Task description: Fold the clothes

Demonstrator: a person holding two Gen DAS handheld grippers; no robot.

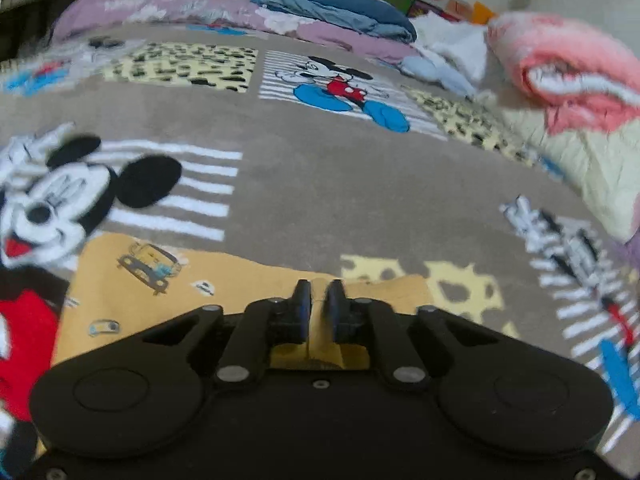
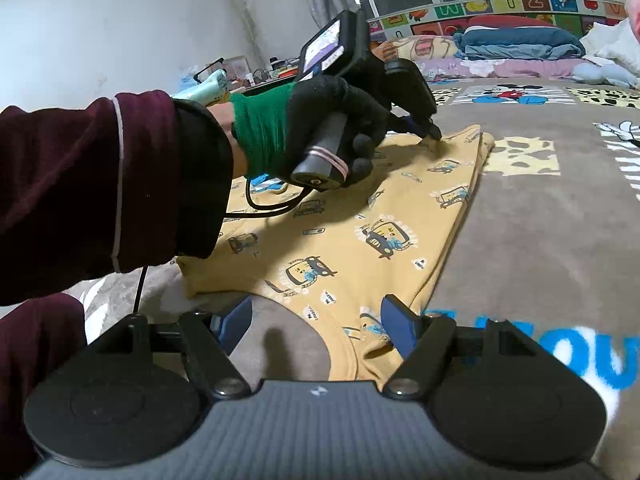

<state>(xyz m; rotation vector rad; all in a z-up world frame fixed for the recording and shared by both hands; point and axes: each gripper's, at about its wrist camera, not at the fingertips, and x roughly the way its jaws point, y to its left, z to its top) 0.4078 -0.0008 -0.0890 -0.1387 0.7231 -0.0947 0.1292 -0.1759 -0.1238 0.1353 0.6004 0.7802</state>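
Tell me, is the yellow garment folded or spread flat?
Folded: the yellow garment lies doubled on the blanket, layered edges showing at its right side.

I see the shirt (image 2: 352, 220) lying flat on the blanket (image 2: 540, 220). My left gripper (image 2: 434, 132) sits at its far edge, my right gripper (image 2: 316, 324) at its near edge. Behind, folded clothes (image 2: 520, 46) seem stacked on the bedding.

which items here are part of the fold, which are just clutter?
In play: yellow garment; left gripper pinching its far edge; right gripper open at its near edge.
Clutter: pink blanket; folded blue bedding; cartoon bedspread.
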